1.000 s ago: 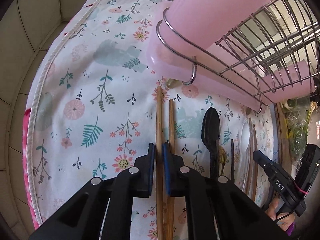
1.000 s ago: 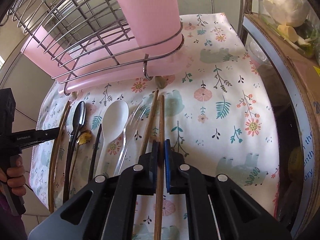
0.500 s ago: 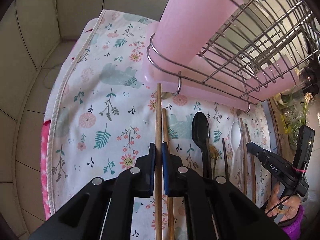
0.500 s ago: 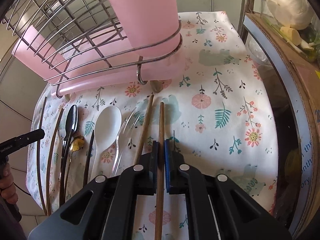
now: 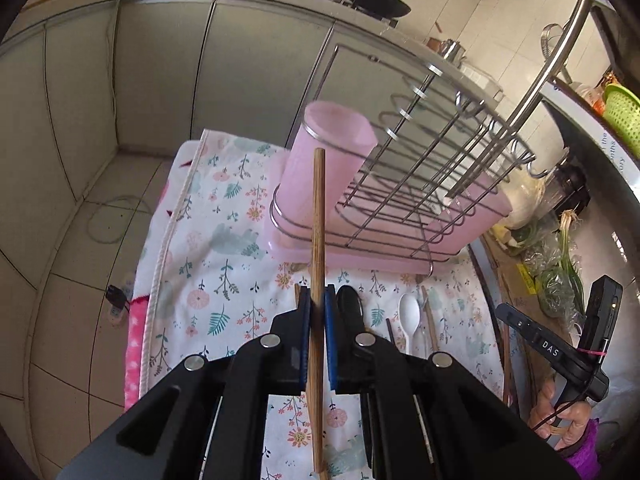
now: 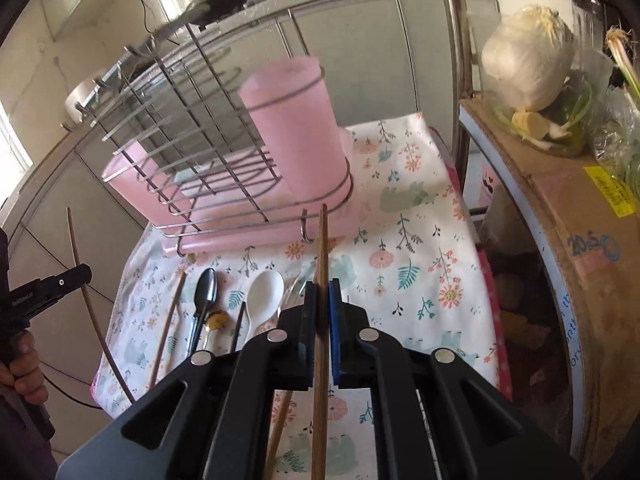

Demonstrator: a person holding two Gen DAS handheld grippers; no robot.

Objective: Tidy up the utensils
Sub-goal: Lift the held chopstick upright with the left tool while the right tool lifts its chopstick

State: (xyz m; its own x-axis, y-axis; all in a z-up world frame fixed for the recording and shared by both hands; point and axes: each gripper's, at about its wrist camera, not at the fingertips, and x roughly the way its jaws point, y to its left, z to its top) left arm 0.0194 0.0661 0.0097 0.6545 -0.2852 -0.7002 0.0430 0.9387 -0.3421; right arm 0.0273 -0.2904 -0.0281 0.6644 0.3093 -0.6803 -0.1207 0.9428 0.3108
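My left gripper is shut on a wooden chopstick, lifted off the floral cloth; its tip points at the pink cup in the wire rack. My right gripper is shut on another wooden chopstick, also lifted, with its tip just below the pink cup. On the cloth lie a black spoon, a white spoon, a clear fork and more chopsticks.
A pink drip tray sits under the rack. A cardboard box with a cabbage and greens stands to the right. Cabinet doors and a tiled floor lie behind and left. Pans sit on the counter.
Both grippers have risen well above the cloth, each carrying its chopstick upward. The views now look over the rack to the pink cup's rim and the counter.
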